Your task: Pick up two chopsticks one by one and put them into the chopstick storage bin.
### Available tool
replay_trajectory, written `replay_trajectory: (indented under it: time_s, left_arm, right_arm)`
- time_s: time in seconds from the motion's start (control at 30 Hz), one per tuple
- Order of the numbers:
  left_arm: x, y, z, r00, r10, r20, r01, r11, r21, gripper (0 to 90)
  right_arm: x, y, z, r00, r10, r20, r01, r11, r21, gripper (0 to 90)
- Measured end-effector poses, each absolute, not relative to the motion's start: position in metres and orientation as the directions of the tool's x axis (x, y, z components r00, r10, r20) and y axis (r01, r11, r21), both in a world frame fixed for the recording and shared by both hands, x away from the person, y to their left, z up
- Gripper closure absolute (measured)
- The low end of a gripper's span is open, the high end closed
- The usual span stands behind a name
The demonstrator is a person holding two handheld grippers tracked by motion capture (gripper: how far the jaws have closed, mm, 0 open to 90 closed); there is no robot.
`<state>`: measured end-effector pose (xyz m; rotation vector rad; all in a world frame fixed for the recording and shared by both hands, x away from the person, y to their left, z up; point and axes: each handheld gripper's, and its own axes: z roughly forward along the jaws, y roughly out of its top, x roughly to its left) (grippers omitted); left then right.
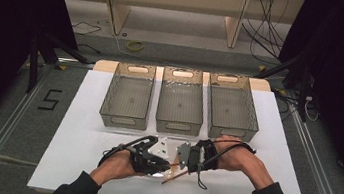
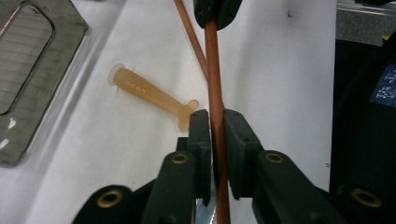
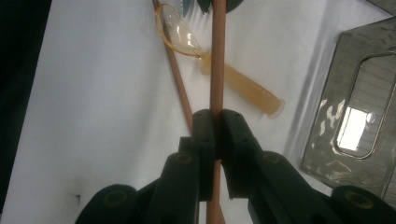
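Observation:
A brown chopstick [image 2: 214,70] hangs level between my two grippers, just above the white table. My left gripper [image 2: 217,126] is shut on one end of it, and the far jaws at the top of the left gripper view belong to the other gripper. My right gripper [image 3: 217,126] is shut on the other end of the same chopstick [image 3: 218,60]. A second chopstick [image 3: 177,74] lies on the table beneath, crossing at a slant. An amber translucent spoon [image 3: 233,79] lies beside it. In the high view both grippers, left [image 1: 163,164] and right [image 1: 180,164], meet tip to tip near the table's front middle.
Three grey see-through bins [image 1: 124,120] [image 1: 177,126] [image 1: 232,132] stand in a row behind the hands. One bin's handle end [image 2: 28,70] lies close to the spoon's handle [image 2: 149,93]. The white table sheet [image 1: 80,130] stretches to both sides.

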<state>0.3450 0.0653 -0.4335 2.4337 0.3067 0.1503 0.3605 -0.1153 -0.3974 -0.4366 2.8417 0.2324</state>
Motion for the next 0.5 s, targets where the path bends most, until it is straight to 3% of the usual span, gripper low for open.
replay_trajectory:
  time_s: [0.3,0.37,0.47,0.5]
  left_arm:
    - [0.345,0.067,-0.433,0.965,0.261,0.033,0.180,-0.745,0.643,83.8]
    - [0.346,0.069,-0.433,0.965,0.262,0.031,0.183,-0.747,0.639,84.0]
    - [0.349,0.076,-0.432,0.956,0.293,0.035,0.203,-0.740,0.641,84.1]
    - [0.351,0.080,-0.432,0.951,0.307,0.030,0.215,-0.730,0.648,84.1]
  right_arm:
    - [0.359,-0.117,-0.396,-0.925,-0.261,-0.275,-0.305,0.943,0.131,83.7]
    - [0.360,-0.119,-0.395,-0.931,-0.234,-0.280,-0.283,0.948,0.149,73.6]
    - [0.363,-0.123,-0.391,-0.936,-0.200,-0.290,-0.256,0.951,0.172,68.4]
    - [0.364,-0.130,-0.385,-0.944,-0.149,-0.294,-0.222,0.947,0.230,59.4]
